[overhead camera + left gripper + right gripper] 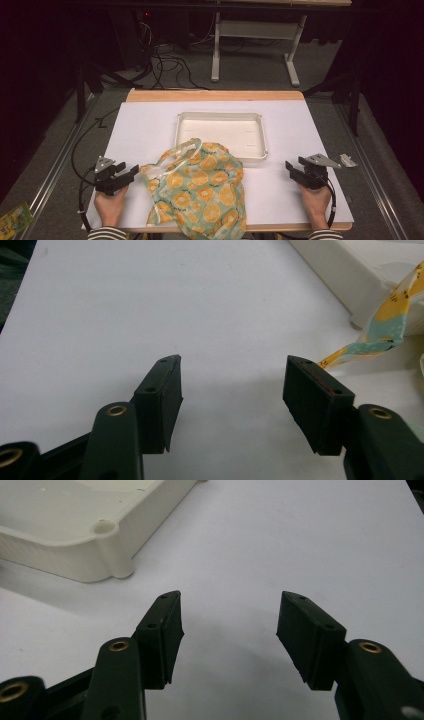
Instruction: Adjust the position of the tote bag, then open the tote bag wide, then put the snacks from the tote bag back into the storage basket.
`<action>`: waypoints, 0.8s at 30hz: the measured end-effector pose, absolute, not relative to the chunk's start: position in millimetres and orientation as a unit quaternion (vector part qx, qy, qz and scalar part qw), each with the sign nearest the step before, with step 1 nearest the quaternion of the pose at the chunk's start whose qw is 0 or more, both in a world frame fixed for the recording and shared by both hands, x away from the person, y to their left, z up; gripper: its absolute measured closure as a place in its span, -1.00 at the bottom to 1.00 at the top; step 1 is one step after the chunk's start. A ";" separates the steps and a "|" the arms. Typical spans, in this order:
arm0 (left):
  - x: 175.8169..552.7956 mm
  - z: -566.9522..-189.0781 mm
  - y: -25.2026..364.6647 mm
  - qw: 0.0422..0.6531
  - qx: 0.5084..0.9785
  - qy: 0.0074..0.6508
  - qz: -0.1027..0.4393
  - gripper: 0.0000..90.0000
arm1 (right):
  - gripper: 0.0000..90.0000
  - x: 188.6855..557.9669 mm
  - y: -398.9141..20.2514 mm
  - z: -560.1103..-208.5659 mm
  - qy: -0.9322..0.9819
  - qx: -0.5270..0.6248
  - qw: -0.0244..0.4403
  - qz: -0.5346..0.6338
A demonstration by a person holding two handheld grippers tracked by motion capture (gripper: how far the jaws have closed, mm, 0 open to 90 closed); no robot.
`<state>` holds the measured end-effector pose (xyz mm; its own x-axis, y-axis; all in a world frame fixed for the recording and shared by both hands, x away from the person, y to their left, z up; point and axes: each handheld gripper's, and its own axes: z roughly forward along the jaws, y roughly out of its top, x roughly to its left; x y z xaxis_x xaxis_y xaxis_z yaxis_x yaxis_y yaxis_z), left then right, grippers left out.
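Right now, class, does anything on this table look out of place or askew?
Yes: the orange-print bag lies crumpled, its bottom hanging over the table's near edge, and one handle draped over the white tray's rim.

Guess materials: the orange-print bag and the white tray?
Bag: looks like thin, soft fabric or coated cloth, since it slumps in folds and its strap curls loosely; which one is unclear. Tray: looks like moulded cream plastic, matte, with rounded corners, a ribbed side wall and a moulded corner hole in the right gripper view.

bare white mat (pixel 145 130) left and right, bag (pixel 200 192) and tray (pixel 220 131) blocking centre
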<state>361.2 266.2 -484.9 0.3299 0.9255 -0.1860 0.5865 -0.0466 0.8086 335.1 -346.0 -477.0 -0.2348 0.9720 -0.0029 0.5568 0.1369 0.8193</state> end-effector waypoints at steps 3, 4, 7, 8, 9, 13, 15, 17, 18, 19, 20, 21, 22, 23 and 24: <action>360.5 -484.4 266.2 0.429 0.696 0.540 0.200 -0.09 | -0.03 335.0 -346.1 -477.0 0.697 0.549 0.286 0.363; 360.4 -484.2 266.2 0.429 0.696 0.540 0.200 -0.09 | -0.03 335.0 -346.1 -477.0 0.697 0.549 0.286 0.363; 360.0 -483.9 266.2 0.431 0.696 0.538 0.200 -0.09 | -0.03 335.3 -346.4 -477.1 0.698 0.547 0.286 0.362; 359.7 -483.6 266.3 0.432 0.696 0.537 0.200 -0.09 | -0.03 335.3 -346.4 -477.1 0.698 0.547 0.286 0.362; 359.2 -483.4 266.4 0.433 0.698 0.535 0.200 -0.09 | -0.03 335.3 -346.1 -477.1 0.699 0.547 0.286 0.361; 359.2 -482.9 266.6 0.435 0.699 0.533 0.195 -0.09 | -0.03 335.2 -345.7 -477.1 0.699 0.547 0.287 0.361; 357.6 -481.4 266.9 0.440 0.698 0.530 0.194 -0.09 | -0.04 334.9 -345.6 -477.0 0.697 0.549 0.288 0.361; 356.7 -480.6 267.0 0.442 0.699 0.529 0.193 -0.10 | -0.04 335.0 -345.7 -477.0 0.697 0.548 0.289 0.361; 354.7 -478.9 267.1 0.444 0.700 0.526 0.191 -0.10 | -0.04 335.4 -346.0 -477.2 0.699 0.546 0.288 0.361; 354.0 -478.3 267.1 0.445 0.701 0.524 0.191 -0.10 | -0.04 335.3 -345.6 -477.3 0.697 0.549 0.286 0.361; 354.0 -478.3 267.1 0.445 0.701 0.524 0.191 -0.10 | -0.04 335.3 -345.6 -477.3 0.697 0.549 0.286 0.361; 352.9 -477.3 266.7 0.447 0.700 0.523 0.189 -0.11 | -0.04 335.4 -345.6 -477.3 0.698 0.549 0.286 0.361; 351.7 -475.9 266.3 0.449 0.703 0.518 0.187 -0.11 | -0.04 335.3 -345.7 -477.3 0.698 0.549 0.286 0.361; 351.7 -475.9 266.3 0.449 0.703 0.518 0.187 -0.11 | -0.04 335.3 -345.8 -477.1 0.698 0.549 0.286 0.361; 350.7 -473.3 264.9 0.452 0.705 0.513 0.188 -0.11 | -0.04 335.1 -346.1 -477.0 0.697 0.548 0.287 0.362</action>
